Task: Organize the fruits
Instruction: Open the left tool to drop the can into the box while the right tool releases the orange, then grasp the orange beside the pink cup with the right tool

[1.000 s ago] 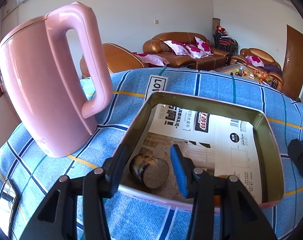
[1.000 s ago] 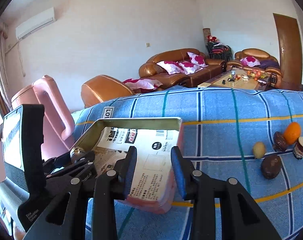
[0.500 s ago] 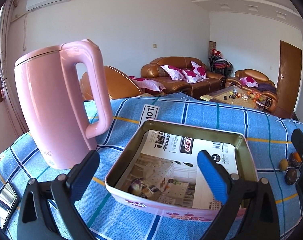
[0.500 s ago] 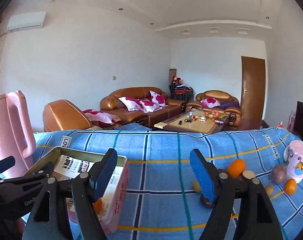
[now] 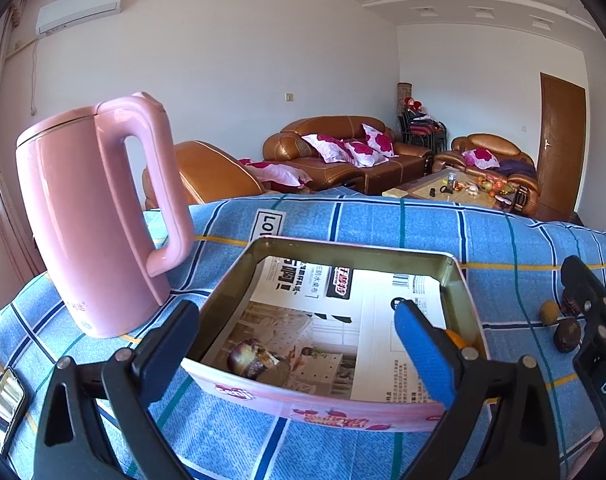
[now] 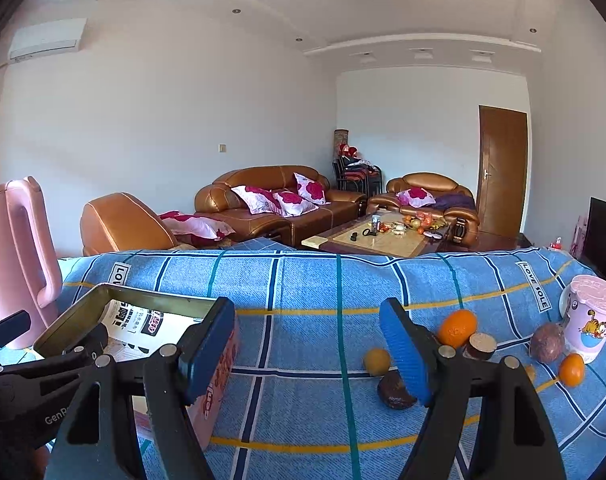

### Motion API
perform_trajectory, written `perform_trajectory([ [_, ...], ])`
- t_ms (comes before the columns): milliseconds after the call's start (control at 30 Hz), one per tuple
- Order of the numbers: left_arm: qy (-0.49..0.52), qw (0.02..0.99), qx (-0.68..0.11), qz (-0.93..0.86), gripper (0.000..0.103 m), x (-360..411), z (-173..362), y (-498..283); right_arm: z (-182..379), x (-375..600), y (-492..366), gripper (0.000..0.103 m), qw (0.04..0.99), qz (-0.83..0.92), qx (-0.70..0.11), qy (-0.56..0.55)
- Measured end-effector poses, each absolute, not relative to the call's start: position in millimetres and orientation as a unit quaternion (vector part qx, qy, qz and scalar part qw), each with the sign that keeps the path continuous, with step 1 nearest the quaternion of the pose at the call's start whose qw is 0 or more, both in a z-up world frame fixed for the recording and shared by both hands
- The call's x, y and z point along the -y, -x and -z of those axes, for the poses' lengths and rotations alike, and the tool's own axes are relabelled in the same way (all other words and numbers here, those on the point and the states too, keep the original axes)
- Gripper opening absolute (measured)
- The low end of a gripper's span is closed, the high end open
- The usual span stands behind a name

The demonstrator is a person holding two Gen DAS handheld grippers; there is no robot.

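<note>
A pink tin box (image 5: pixel 343 404) lined with printed paper sits on the blue checked cloth; it also shows at the left of the right wrist view (image 6: pixel 219 372). A dark purple fruit (image 5: pixel 249 362) lies in its near left corner, and an orange fruit (image 5: pixel 457 338) at its right wall. My left gripper (image 5: pixel 299 350) is open and empty, jaws spread over the box's near edge. My right gripper (image 6: pixel 307 350) is open and empty above the cloth. Loose fruits lie to its right: an orange (image 6: pixel 457 328), a small yellow fruit (image 6: pixel 377 361), a dark fruit (image 6: pixel 395 392), a purple fruit (image 6: pixel 547 342), a small orange (image 6: pixel 571 369).
A tall pink kettle (image 5: pixel 91 220) stands left of the box. A pink cartoon cup (image 6: pixel 591 320) stands at the far right, by a cut brown piece (image 6: pixel 481 346). A phone (image 5: pixel 5 400) lies at the cloth's left edge. Sofas and a coffee table are behind.
Both grippers opened wide and pulled back from the box. The left one let go of the dark fruit, which now lies in the box. The right one swung right toward the loose fruits.
</note>
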State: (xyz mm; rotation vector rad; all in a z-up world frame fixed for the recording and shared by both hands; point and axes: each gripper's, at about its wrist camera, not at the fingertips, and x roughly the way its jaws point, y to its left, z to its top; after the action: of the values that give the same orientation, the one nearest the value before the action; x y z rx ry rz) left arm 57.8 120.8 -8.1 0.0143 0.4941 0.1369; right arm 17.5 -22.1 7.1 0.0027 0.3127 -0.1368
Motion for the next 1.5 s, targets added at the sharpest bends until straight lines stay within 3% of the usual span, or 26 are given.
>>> perform_trajectory([
  [1200, -0.074, 0.956, -0.27, 0.092, 0.1, -4, 12, -2, 4, 229, 41, 0.076, 0.947, 0.189, -0.251, -0.068],
  [1233, -0.074, 0.954, -0.274, 0.098, 0.1, -1, 12, -1, 4, 238, 44, 0.075, 0.946, 0.191, -0.253, -0.069],
  [1333, -0.077, 0.95, -0.281, 0.112, 0.1, 11, 13, 1, 7, 264, 49, 0.056, 0.94, 0.189, -0.274, -0.078],
  [1400, -0.075, 0.948, -0.286, 0.12, 0.1, 16, 14, 0, 12, 280, 51, 0.05, 0.934, 0.182, -0.295, -0.091],
  [1500, -0.07, 0.942, -0.299, 0.133, 0.1, 26, 16, -1, 20, 297, 49, 0.048, 0.925, 0.163, -0.327, -0.106],
])
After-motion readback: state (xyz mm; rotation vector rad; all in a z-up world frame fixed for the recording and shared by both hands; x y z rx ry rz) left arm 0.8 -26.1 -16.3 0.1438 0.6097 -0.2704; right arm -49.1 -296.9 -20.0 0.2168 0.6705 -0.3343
